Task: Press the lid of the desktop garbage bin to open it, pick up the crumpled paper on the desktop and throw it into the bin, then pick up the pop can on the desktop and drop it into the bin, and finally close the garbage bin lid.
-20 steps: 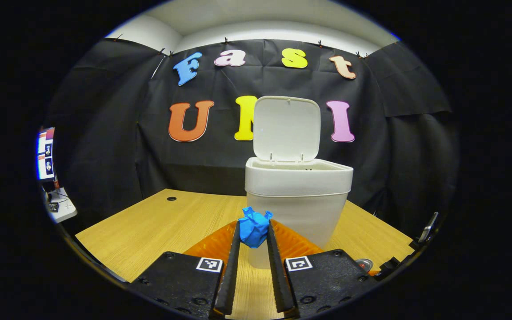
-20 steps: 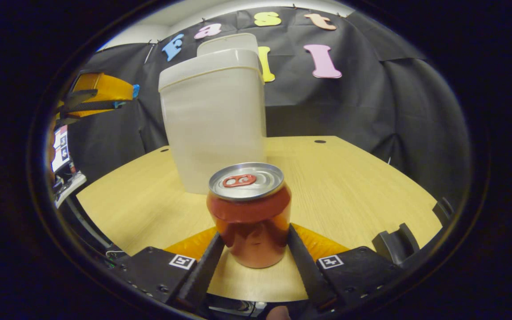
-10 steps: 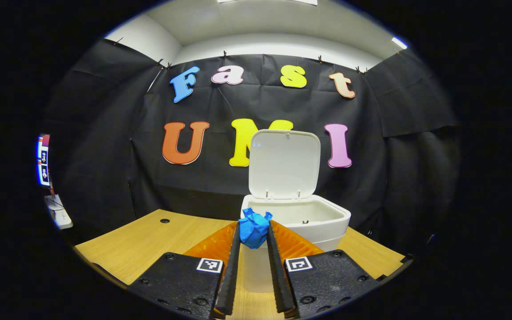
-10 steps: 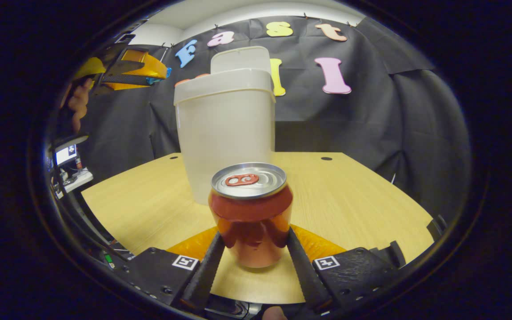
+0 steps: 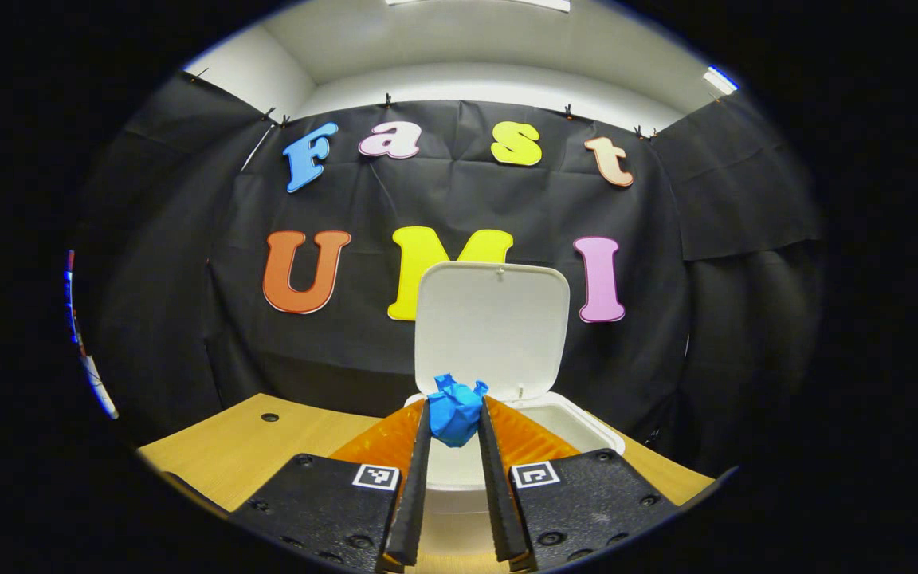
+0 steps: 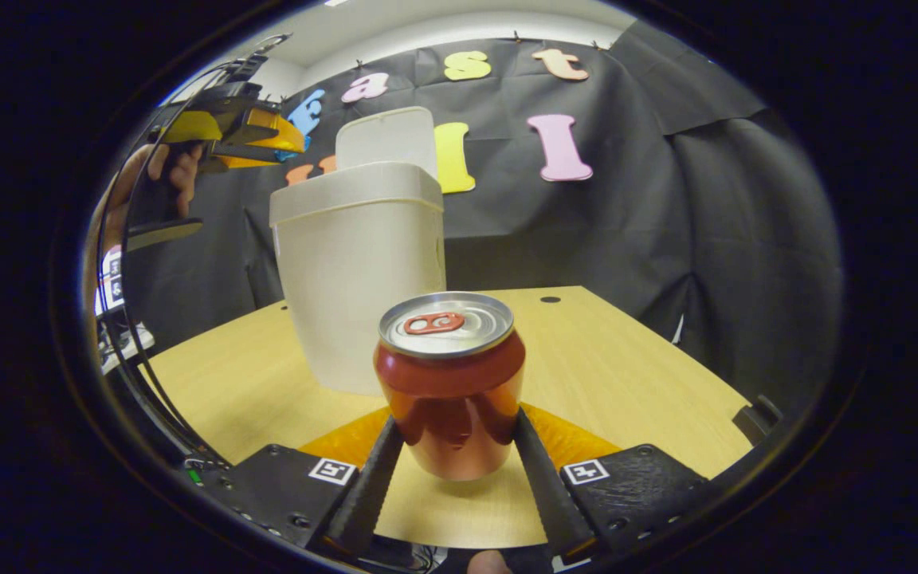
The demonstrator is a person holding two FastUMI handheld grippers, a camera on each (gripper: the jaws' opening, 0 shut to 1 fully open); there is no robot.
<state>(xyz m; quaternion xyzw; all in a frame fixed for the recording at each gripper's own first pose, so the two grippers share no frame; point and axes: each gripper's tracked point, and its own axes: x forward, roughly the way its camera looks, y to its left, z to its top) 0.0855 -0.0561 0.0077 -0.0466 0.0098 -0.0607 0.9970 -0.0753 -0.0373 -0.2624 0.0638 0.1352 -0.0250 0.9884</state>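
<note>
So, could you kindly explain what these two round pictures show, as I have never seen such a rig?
A person holds a two-finger gripper in each hand, and each carries a camera looking along its fingers. In the left gripper view, the left gripper pinches a blue crumpled paper near the white bin, whose lid stands open. In the right gripper view, the right gripper grips a red pop can over the wooden table; the other gripper appears far off, upper left.

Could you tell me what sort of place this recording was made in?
It looks like a staged recording booth, not a home: black cloth wall hung behind a bare wooden desk, with just a white bin, lid up, plus the crumpled paper and pop can held in handheld grippers.
</note>
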